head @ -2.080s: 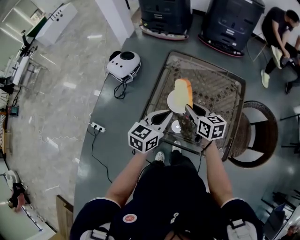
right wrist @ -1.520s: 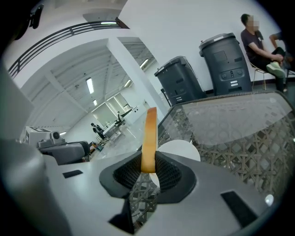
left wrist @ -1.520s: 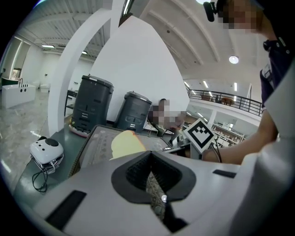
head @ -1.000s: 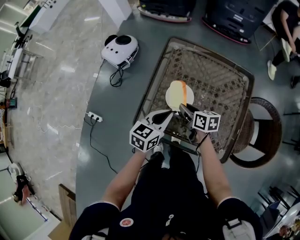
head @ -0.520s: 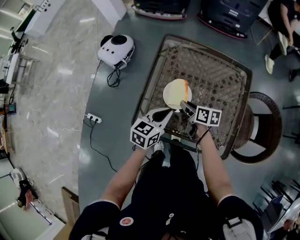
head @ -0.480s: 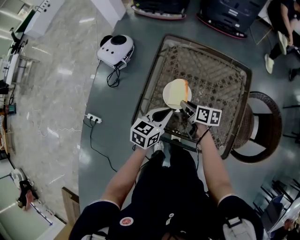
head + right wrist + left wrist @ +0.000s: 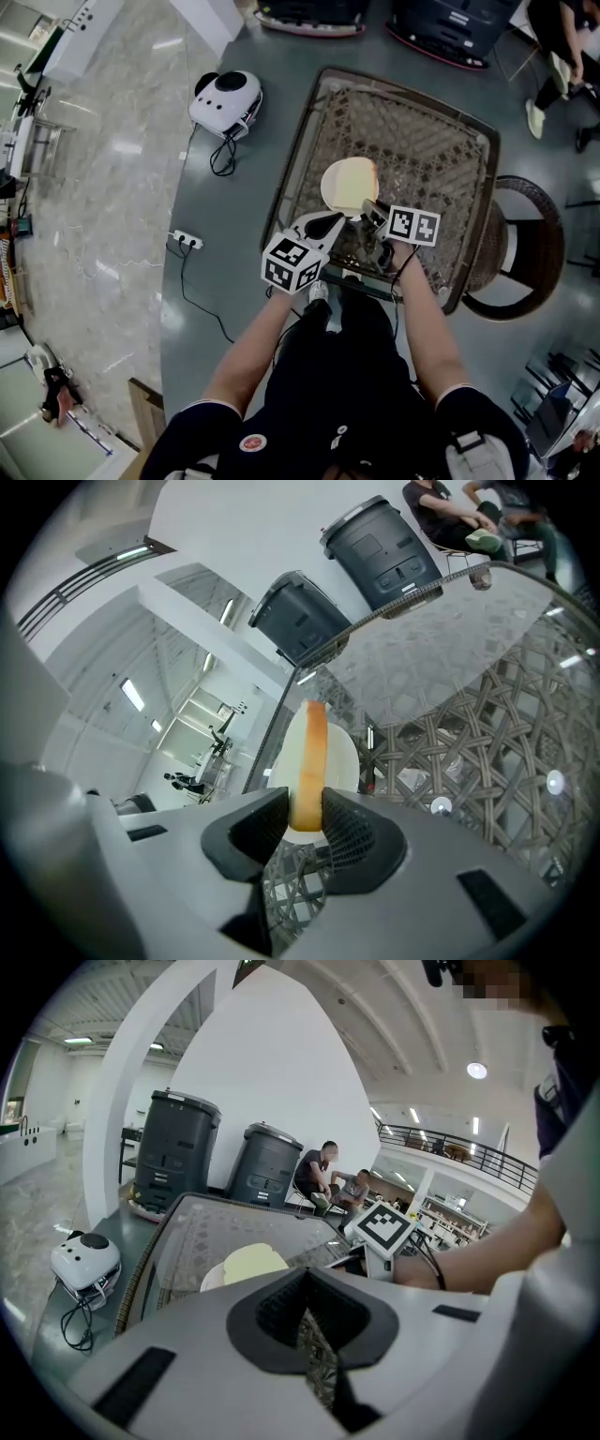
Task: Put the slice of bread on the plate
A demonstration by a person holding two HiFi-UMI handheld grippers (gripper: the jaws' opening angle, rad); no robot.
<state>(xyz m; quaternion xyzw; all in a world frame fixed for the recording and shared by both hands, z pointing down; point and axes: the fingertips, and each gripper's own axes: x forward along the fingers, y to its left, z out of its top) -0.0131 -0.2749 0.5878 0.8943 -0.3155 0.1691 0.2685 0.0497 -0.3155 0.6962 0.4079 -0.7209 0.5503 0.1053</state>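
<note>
White round device (image 7: 225,97): we see it on the grey floor at 10 o'clock from the table, its cord trailing beside it.
Left gripper (image 7: 330,223): our left claw is closed on nothing; in its own view (image 7: 303,1290) the pads meet, with only a thin slit of wicker showing between them. It hangs over the table's near edge, at 7 o'clock from the plate.
Plate (image 7: 327,187): white, on the glass top, at 12 o'clock from both grippers.
Slice of bread (image 7: 352,181): over the plate, crust edge to the right; we cannot tell whether it touches.
Right gripper (image 7: 369,208): our right claw (image 7: 305,819) clamps the slice (image 7: 309,757) by its near end, at 5 o'clock from the plate.
Table (image 7: 422,141): glass over wicker weave.
Wicker chair (image 7: 530,253): just beside the table at 3 o'clock.
</note>
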